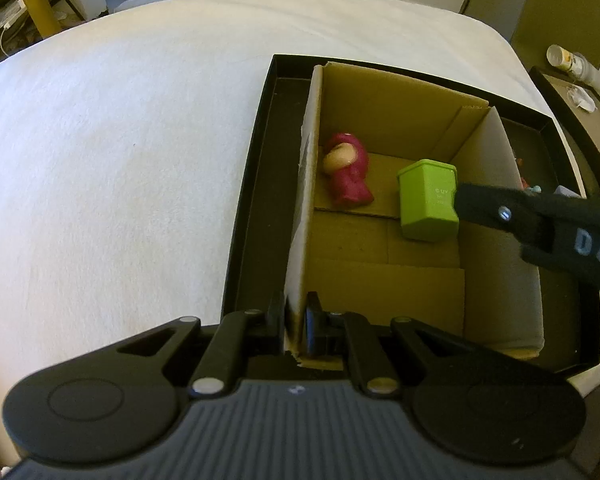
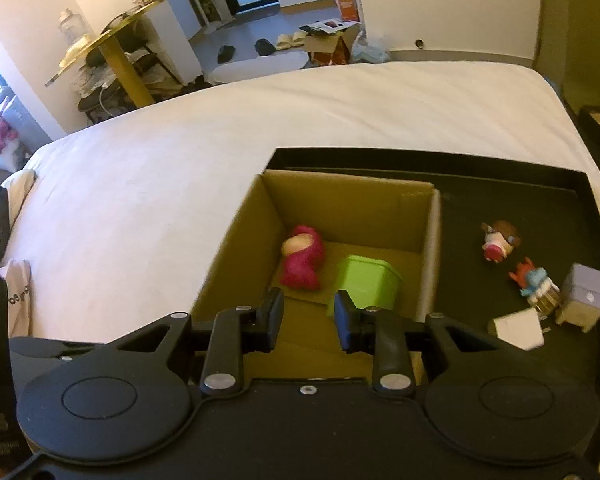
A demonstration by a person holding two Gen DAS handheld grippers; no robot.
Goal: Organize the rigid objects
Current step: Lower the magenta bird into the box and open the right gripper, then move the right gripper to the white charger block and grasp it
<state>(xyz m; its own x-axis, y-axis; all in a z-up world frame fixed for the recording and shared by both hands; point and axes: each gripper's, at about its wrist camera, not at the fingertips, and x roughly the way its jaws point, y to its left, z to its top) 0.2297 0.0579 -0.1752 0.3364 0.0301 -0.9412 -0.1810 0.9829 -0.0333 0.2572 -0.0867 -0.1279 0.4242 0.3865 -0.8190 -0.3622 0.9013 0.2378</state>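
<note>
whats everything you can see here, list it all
bed: 1, white cover, under everything
tray: 1, black, on the bed
cardboard box: 1, brown, open, inside the tray
doll: 1, pink, lying in the box
toy bin: 1, green, in the box beside the doll
small figures: 2, multicoloured, on the tray right of the box
blocky toy: 1, grey, tray's right edge
plug: 1, white, beside the blocky toy
left claw: 1, black, shut on the box wall
right claw: 1, black, over the box, nothing between its jaws

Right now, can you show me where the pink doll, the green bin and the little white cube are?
pink doll [image 2: 300, 262], right wrist view, its body.
green bin [image 1: 428, 200], left wrist view, its side.
white cube [image 2: 516, 328], right wrist view, its top face.
</note>
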